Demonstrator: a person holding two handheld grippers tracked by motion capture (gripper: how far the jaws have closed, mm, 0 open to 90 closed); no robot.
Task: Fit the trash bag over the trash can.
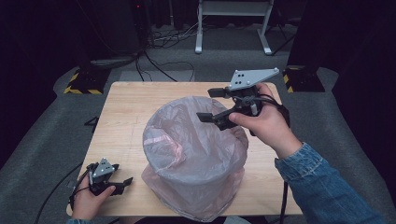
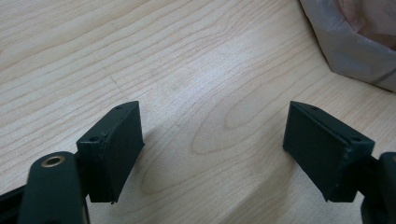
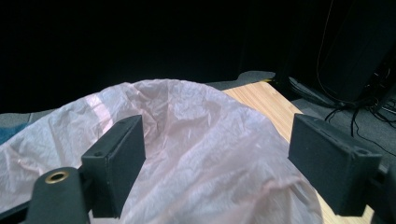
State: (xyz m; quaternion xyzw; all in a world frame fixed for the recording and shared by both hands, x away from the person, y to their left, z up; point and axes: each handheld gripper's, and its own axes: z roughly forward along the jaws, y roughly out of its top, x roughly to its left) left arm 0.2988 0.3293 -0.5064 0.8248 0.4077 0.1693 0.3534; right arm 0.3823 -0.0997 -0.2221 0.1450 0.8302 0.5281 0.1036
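A pale pink translucent plastic bag (image 1: pixel 191 154) is draped over a round bin in the middle of the wooden table (image 1: pixel 123 109). My right gripper (image 1: pixel 209 104) hovers open over the bag's upper right rim, jaws pointing left. In the right gripper view the crinkled bag (image 3: pixel 196 140) lies below and between the spread jaws of the right gripper (image 3: pixel 217 154). My left gripper (image 1: pixel 120 174) rests low at the table's front left corner, open and holding nothing. In the left gripper view the left gripper (image 2: pixel 212 135) faces bare wood (image 2: pixel 187 56), with the bag's skirt (image 2: pixel 355 42) at the upper right.
The bag's loose bottom spreads to the table's front edge. Beyond the far edge are floor cables (image 1: pixel 154 63), a white stand's legs (image 1: pixel 233 28) and yellow-black striped bases (image 1: pixel 84 84) near both far corners. Bare wood lies left of the bin.
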